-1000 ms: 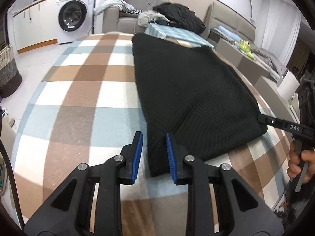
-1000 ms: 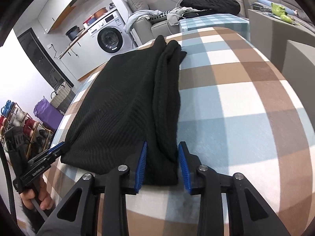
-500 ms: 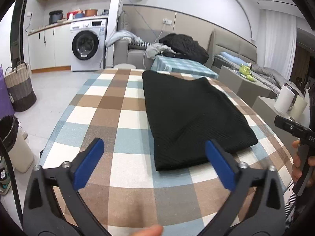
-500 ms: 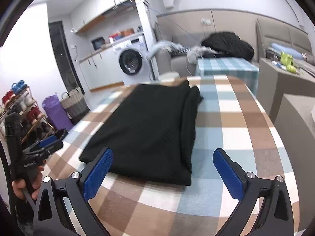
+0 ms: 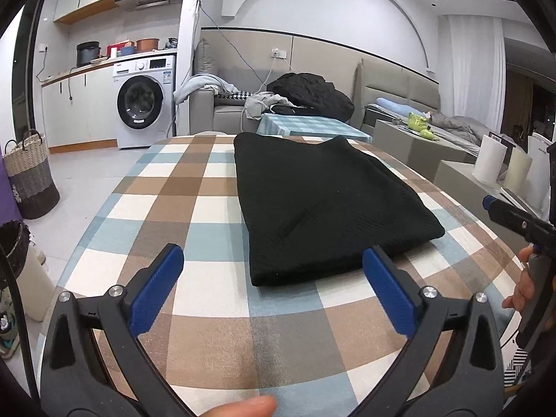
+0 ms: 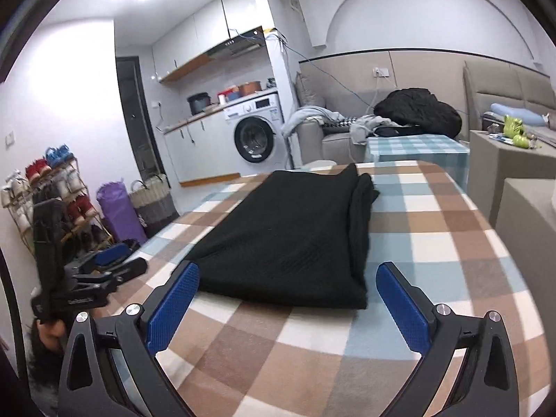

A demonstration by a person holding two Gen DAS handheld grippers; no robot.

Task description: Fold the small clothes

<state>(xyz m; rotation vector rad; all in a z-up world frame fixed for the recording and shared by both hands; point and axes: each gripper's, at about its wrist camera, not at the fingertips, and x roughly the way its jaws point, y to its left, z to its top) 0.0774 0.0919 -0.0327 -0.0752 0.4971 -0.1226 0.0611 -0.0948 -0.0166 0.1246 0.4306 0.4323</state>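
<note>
A black knitted garment [image 5: 323,201] lies folded lengthwise on the checked table cover [image 5: 180,201]; it also shows in the right wrist view [image 6: 295,232]. My left gripper [image 5: 272,288] is wide open and empty, held back from the garment's near edge. My right gripper [image 6: 288,304] is wide open and empty, also just short of the near edge. The right gripper shows at the right rim of the left wrist view [image 5: 514,219]. The left gripper shows at the left of the right wrist view [image 6: 97,278].
A washing machine [image 5: 146,104], a sofa with a heap of clothes [image 5: 309,92] and a small checked table [image 5: 309,127] stand beyond the table. A woven basket [image 5: 29,173] and a bin [image 5: 14,243] stand on the floor at left. Grey boxes [image 6: 514,166] flank the right side.
Both grippers have opened, let go of the garment's near edge and pulled back and up from it. The garment now lies flat on the table.
</note>
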